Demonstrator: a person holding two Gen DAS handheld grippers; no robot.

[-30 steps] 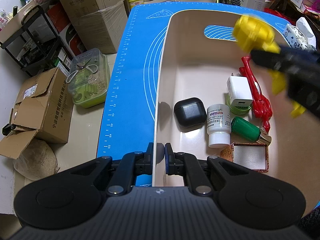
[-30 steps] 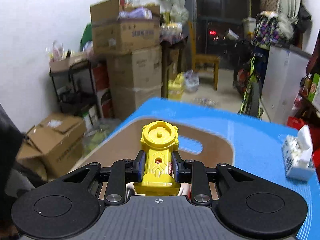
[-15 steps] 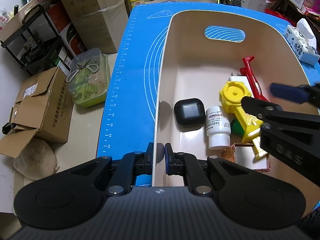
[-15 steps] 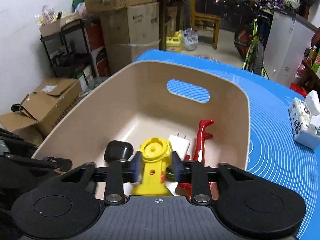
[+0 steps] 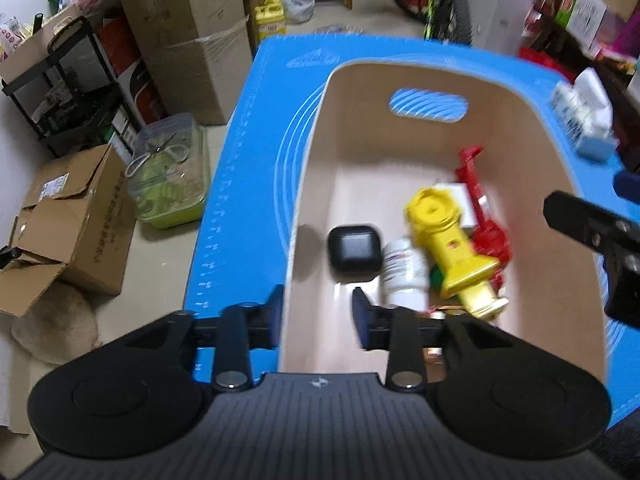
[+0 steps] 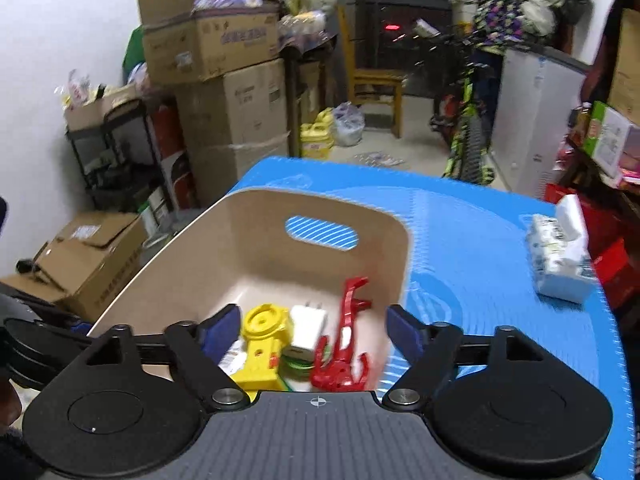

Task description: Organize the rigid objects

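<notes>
A beige bin (image 5: 400,76) with a handle slot stands on the blue mat (image 5: 248,152). Inside lie a yellow toy (image 5: 452,248), a black case (image 5: 354,252), a white bottle (image 5: 404,276), a white charger (image 6: 306,328) and a red toy (image 5: 480,208). My left gripper (image 5: 319,318) straddles the bin's near left wall. Its jaws are opening and the inner pad stands off the wall. My right gripper (image 6: 313,326) hovers above the bin's near right part, jaws opening wide with nothing held. The yellow toy (image 6: 262,344) lies loose below it, on top of the other items.
A white tissue pack (image 6: 560,256) sits on the mat right of the bin. Off the table's left edge are cardboard boxes (image 5: 76,216), a clear lidded container (image 5: 168,172) and a black rack (image 5: 80,92). A chair and a bicycle stand at the back.
My right gripper carried the yellow toy down into the bin, released it and drew back up and to the right. My left gripper let go of the bin wall.
</notes>
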